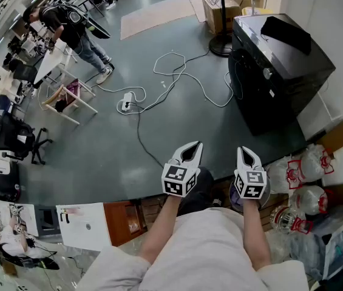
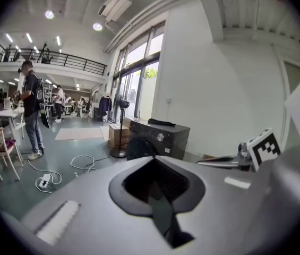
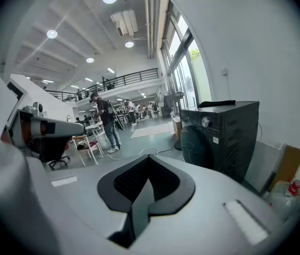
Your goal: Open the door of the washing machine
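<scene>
1. On the smooth grey floor [image 1: 98, 156], well ahead, the boxy glossy-black washing machine [image 1: 280, 65] stands with its round door [image 1: 244, 80] shut.
2. The pale plastic left gripper [image 1: 190, 147] and right gripper [image 1: 248, 154] have their pointed jaws pressed together, empty.

Black front-load washing machine [image 1: 275, 65] against white wall, round door [image 3: 198, 144] shut, knob above door.

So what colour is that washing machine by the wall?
The washing machine is black, round door too; the right gripper view shows it best.
</scene>
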A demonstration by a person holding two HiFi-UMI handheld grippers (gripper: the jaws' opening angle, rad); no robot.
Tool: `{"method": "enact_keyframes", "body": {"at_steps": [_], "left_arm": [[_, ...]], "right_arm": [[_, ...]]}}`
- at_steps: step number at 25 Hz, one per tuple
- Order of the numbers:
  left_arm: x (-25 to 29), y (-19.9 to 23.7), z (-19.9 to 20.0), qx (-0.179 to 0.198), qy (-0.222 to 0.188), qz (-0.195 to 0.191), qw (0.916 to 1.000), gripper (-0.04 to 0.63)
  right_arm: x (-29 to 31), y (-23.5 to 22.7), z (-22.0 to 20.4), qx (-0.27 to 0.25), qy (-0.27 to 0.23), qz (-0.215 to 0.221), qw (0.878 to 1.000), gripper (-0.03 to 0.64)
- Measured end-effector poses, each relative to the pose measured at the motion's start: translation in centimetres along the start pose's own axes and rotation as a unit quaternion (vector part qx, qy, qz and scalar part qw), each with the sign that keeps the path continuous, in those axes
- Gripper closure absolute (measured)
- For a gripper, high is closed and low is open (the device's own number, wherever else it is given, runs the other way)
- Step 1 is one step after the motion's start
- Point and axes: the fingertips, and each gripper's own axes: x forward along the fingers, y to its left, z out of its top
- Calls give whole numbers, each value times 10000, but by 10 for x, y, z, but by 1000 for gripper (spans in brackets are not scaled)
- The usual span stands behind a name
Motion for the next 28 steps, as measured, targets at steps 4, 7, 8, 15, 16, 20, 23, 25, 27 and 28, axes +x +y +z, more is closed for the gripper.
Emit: {"method": "enact_keyframes", "body": {"at_steps": [4,7,8,15,16,20,23,25,27,28], "left_arm": [[-7,14,-7,-92,-57,249,9996,538],[-16,30,-13,-119,-52,391,9992,538],[-19,36,-15,-141,-40,434,9990,538],[-21,99,-40,-576,136,659,9961,538],[-17,107,-40,-609,155,619,9961,539],[4,147,-38,-750,234,470,9958,538],[27,185,-29,-828,266,307,9957,538],[49,212,-18,-942,263,100,9952,538],[71,242,2,-1126,230,-152,9933,538],[80,256,16,-1194,219,-255,9923,538]], "right_arm": [[5,4,1,506,-191,345,9979,617],[14,8,-4,622,-125,471,9969,617],[17,9,-6,614,-91,474,9969,617],[55,15,-22,719,140,400,9965,617],[63,15,-24,707,193,375,9966,617],[88,10,-29,673,302,181,9971,617],[118,24,-18,626,191,134,9978,617],[143,36,-6,513,173,38,9985,617],[171,48,9,456,196,-108,9987,617],[183,54,18,504,215,-180,9983,617]]}}
